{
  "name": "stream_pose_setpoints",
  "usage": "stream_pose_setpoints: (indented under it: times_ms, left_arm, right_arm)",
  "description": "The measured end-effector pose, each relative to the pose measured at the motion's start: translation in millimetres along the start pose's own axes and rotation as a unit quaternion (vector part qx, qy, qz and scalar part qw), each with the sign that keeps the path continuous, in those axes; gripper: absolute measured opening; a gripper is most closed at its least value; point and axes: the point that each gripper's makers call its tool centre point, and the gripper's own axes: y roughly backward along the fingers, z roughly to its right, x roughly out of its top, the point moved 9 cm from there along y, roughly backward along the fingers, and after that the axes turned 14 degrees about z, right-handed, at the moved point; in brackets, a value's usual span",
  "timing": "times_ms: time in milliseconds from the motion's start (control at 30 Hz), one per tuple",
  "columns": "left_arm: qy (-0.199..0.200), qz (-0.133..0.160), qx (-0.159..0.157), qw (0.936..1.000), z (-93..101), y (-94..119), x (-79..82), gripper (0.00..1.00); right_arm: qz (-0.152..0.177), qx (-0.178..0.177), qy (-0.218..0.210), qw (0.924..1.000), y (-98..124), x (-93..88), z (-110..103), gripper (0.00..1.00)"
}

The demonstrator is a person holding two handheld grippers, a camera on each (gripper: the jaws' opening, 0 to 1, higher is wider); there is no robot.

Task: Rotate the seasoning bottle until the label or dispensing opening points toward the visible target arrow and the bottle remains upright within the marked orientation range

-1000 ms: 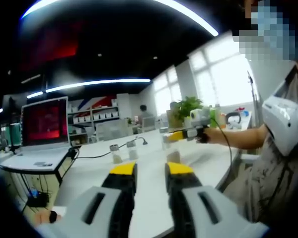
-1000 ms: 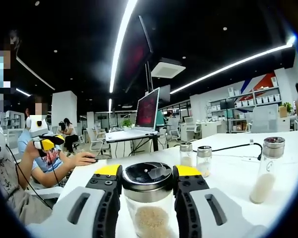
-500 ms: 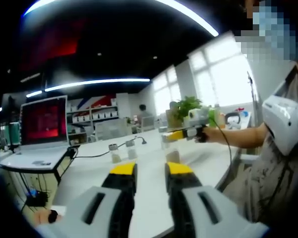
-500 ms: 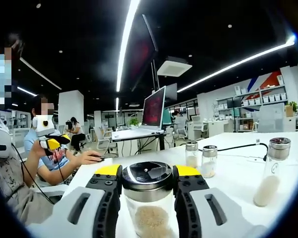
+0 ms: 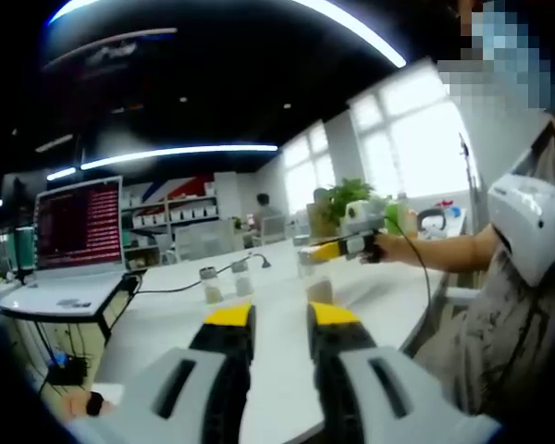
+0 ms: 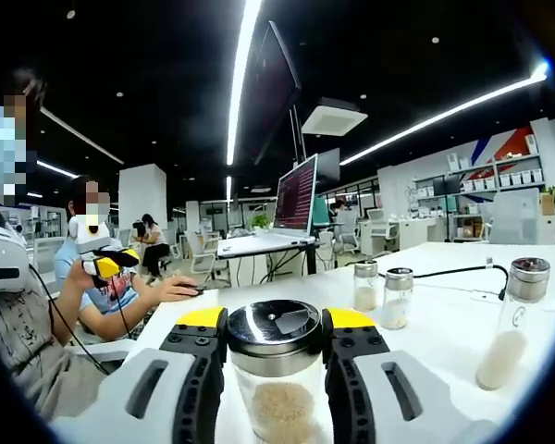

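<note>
- The right gripper (image 6: 277, 324) is clamping the seasoning bottle (image 6: 277, 370) from both sides, its yellow-tipped jaws pressing against the steel cap (image 6: 276, 326). Gripping high like this looks meant to let a turn of the wrist spin the bottle without tipping it.
- The bottle is standing upright on the white table (image 6: 444, 324), glass body straight down from the cap, pale granules showing in the lower part. In the left gripper view it (image 5: 319, 280) is sitting under the right gripper (image 5: 326, 251), beyond the left jaws.
- The cap's dark dispensing opening (image 6: 291, 321) is facing up toward the camera; no target arrow or marked range can be made out on the table, so I cannot say how near the bottle is to its heading.
- The left gripper (image 5: 276, 316) is hovering near the bottle with nothing between its jaws, which are standing slightly apart; it seems to be kept back as a spare.
- Beyond the bottle, two small shakers (image 6: 382, 294) are standing together, and a taller bottle (image 6: 511, 321) is standing well to their right, all clear of the grip.
- A laptop (image 6: 285, 211) is sitting open on a separate desk, well apart from the bottle.
</note>
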Motion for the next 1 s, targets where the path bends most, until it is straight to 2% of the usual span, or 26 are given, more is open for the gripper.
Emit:
stream_pose_setpoints:
  times_ms: [100, 167, 233, 300, 500, 633, 700, 833, 1000]
  left_arm:
    - [0.003, -0.001, 0.002, 1.0000, -1.2, -0.8, -2.0, 0.24]
    - [0.005, -0.003, 0.001, 1.0000, -0.8, -2.0, -3.9, 0.24]
    - [0.007, -0.004, -0.001, 1.0000, -0.7, -2.6, -5.3, 0.24]
    - [0.008, -0.006, -0.002, 1.0000, 0.2, -3.6, -6.4, 0.24]
    - [0.009, -0.005, 0.000, 0.9999, -0.2, -4.0, -7.1, 0.24]
    - [0.010, -0.005, -0.001, 0.9999, 0.2, -5.3, -7.1, 0.24]
    - [0.010, -0.006, -0.003, 0.9999, 1.7, -7.0, -7.4, 0.24]
    - [0.011, -0.004, -0.008, 0.9999, 4.0, -9.4, -7.5, 0.24]
    - [0.010, -0.007, -0.008, 0.9999, 4.9, -9.0, -8.3, 0.24]
  right_arm:
    - [-0.009, -0.009, 0.001, 0.9999, 1.1, -2.6, 0.7, 0.42]
    - [-0.008, -0.019, 0.027, 0.9994, 2.7, -4.6, 2.7, 0.49]
    - [0.002, -0.021, 0.020, 0.9996, 4.6, -4.0, 3.0, 0.54]
    - [0.016, -0.018, 0.006, 0.9997, 6.2, -2.2, 1.8, 0.52]
    - [0.028, -0.026, 0.012, 0.9992, 12.3, 6.2, -4.2, 0.52]
    - [0.050, -0.044, 0.001, 0.9978, 18.9, 13.7, -6.9, 0.44]
    - [0.060, -0.053, -0.003, 0.9968, 21.9, 17.0, -8.9, 0.44]
    - [0.057, -0.078, -0.010, 0.9953, 26.0, 18.9, -8.0, 0.44]
    - [0.061, -0.089, -0.016, 0.9940, 29.7, 21.1, -12.6, 0.44]
